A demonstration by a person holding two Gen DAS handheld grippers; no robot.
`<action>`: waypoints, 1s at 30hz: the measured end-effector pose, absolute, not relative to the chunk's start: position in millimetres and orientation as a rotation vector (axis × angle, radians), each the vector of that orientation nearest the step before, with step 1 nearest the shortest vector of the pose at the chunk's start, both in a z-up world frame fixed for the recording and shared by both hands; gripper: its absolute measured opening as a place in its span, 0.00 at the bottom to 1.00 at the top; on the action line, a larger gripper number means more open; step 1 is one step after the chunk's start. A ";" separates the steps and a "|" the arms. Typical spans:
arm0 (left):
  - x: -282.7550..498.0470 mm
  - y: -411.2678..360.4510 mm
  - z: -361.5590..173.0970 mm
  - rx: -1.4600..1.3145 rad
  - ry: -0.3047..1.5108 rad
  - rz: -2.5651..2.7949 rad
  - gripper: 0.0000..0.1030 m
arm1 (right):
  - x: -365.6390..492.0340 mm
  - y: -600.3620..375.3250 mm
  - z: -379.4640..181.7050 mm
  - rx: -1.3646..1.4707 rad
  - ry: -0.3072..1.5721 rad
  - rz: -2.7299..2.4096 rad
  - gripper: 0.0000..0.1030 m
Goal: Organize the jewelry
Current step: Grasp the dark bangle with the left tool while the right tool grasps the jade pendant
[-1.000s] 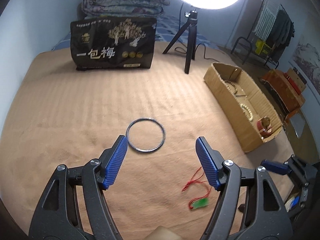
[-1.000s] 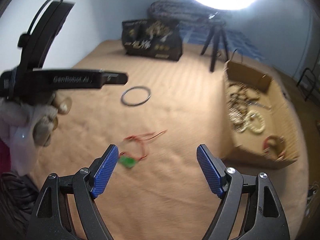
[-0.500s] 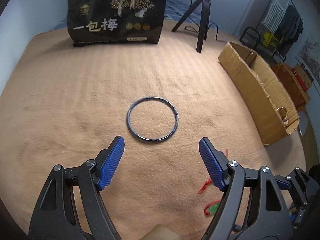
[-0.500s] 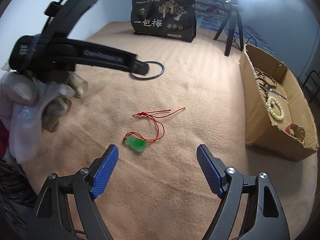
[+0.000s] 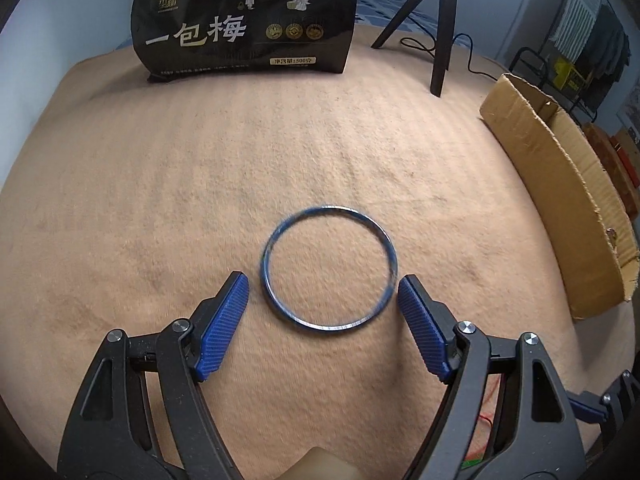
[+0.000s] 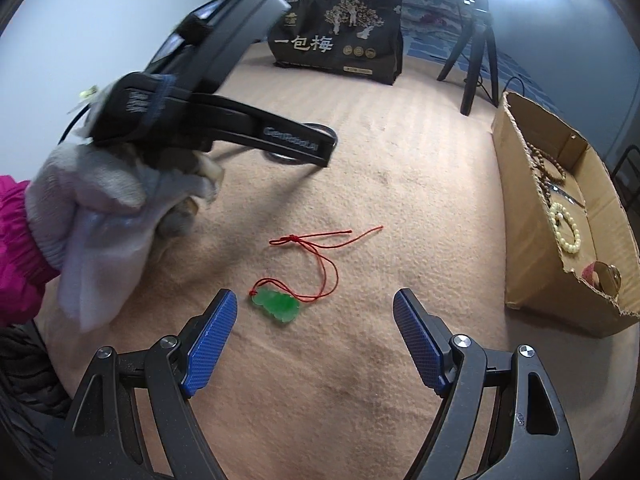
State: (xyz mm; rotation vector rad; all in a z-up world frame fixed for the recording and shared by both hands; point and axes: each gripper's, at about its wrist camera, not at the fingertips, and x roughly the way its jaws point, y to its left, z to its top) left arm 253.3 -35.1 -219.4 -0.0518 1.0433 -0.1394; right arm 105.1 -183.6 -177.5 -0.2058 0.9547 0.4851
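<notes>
A thin blue bangle [image 5: 276, 300] lies flat on the tan blanket [image 5: 160, 200]. My left gripper [image 5: 322, 292] is open just above the blanket. Its blue pads flank the bangle's near half without touching it. In the right wrist view a gloved hand [image 6: 104, 216] holds that left gripper [image 6: 320, 148], which covers most of the bangle. A green pendant [image 6: 276, 305] on a red cord [image 6: 320, 256] lies on the blanket. My right gripper [image 6: 316, 312] is open over it, with the pendant nearer the left pad and apart from both.
An open cardboard box [image 6: 520, 220] on the right holds a cream bead bracelet [image 6: 564, 228] and brown beads [image 6: 548, 164]. A black printed bag [image 5: 248, 20] and a ring-light tripod [image 5: 440, 32] stand at the back. A pink sleeve [image 6: 16, 248] shows at the left.
My left gripper sank and closed in on the bangle, which now lies between its pads. The right gripper dropped closer to the green pendant.
</notes>
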 end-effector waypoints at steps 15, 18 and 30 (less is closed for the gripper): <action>260.7 -38.3 -223.3 -0.023 1.014 -0.152 0.82 | 105.3 -170.0 -202.4 -0.253 1.025 0.557 0.61; 261.7 -38.5 -223.8 -0.022 1.013 -0.154 0.82 | 107.4 -170.5 -201.5 -0.240 1.025 0.546 0.60; 259.3 -32.0 -221.8 -0.026 1.005 -0.151 0.72 | 117.0 -166.9 -201.3 -0.244 1.041 0.544 0.12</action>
